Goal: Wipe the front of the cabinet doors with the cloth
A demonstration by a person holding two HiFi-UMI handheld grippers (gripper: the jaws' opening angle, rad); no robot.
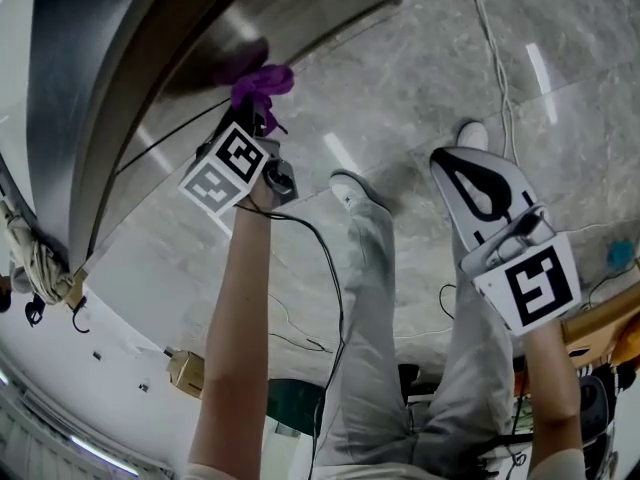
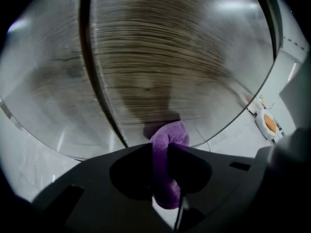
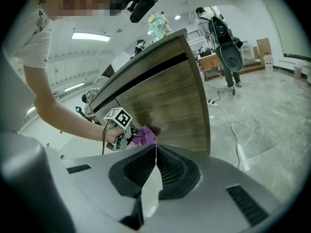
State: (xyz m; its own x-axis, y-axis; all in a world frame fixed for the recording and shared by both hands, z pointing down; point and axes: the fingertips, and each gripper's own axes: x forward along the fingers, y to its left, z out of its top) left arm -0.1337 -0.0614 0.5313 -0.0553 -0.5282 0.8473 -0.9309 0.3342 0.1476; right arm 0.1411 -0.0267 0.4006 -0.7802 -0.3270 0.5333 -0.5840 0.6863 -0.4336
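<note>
A purple cloth (image 1: 262,81) is bunched against the wood-grain cabinet door (image 1: 200,48), and my left gripper (image 1: 257,111) is shut on it. In the left gripper view the cloth (image 2: 168,144) sticks out between the dark jaws, touching the door front (image 2: 170,57) just right of the dark gap (image 2: 97,81) between doors. My right gripper (image 1: 452,163) hangs over the floor, away from the cabinet, shut on nothing. From the right gripper view, its jaws (image 3: 156,148) meet at the tips, and beyond them are the cloth (image 3: 145,136) and the cabinet (image 3: 170,101).
A white cable (image 1: 495,58) runs across the grey marble floor (image 1: 400,88). The holder's legs and white shoe (image 1: 350,188) stand between the grippers. A small cardboard box (image 1: 185,371) sits at lower left. Another person (image 3: 223,33) stands far behind the cabinet.
</note>
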